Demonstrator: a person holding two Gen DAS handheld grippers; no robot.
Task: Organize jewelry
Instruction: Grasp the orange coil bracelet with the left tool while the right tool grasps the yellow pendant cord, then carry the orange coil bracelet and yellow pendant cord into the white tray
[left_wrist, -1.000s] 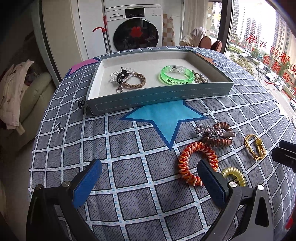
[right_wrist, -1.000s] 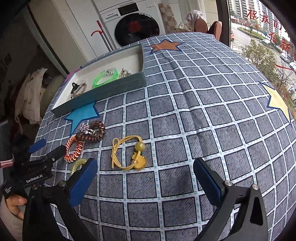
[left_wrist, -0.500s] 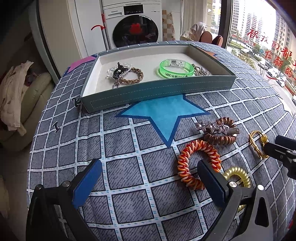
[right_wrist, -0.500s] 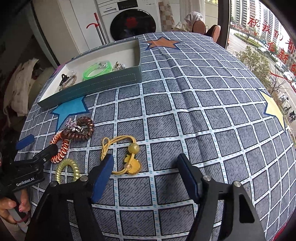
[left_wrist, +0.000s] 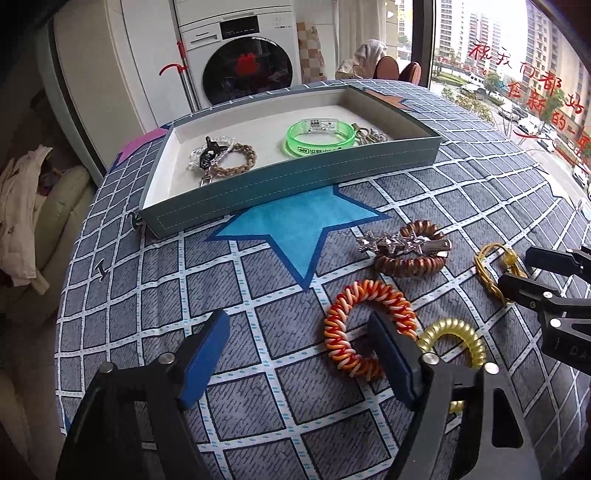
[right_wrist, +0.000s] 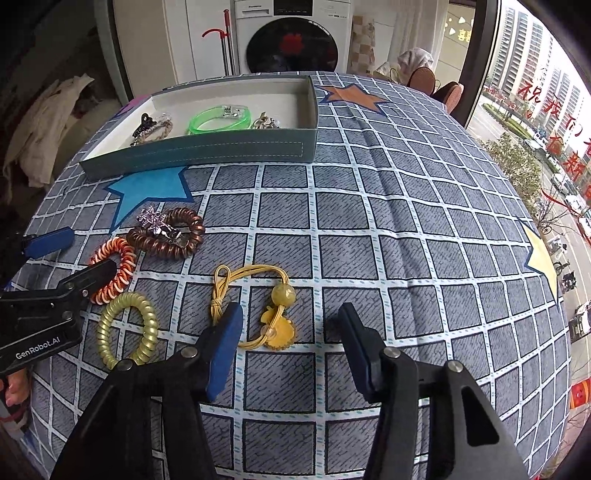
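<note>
cloth (right_wrist: 369, 229), a grey grid with stars, covered the whole table and gave the loose pieces a flat place to lie apart. tray (left_wrist: 295, 177) sat at the far side, on the blue star's upper edge, open-topped so pieces could be dropped in from above; a green bangle (left_wrist: 319, 138), a braided band (left_wrist: 234, 162), a dark clip and some keys already lay in it, which suggests the sorting was partly done. left gripper (left_wrist: 299, 350) hung low over the orange coil (left_wrist: 369, 328) with its right pad over the ring's near edge and the left pad well clear on bare cloth; its jaws had just been closing yet stood fairly wide, holding nothing. right gripper (right_wrist: 288, 343) pointed down at the yellow tie (right_wrist: 258, 306), whose bead and charm end lay between the pads; its jaws had just been closing to a middling gap, not yet pressing, probably to pinch that thick end. brown coil (right_wrist: 166, 236) with a silver clip on it, and a pale coil (right_wrist: 127, 328), waited untouched just beside them.
</note>
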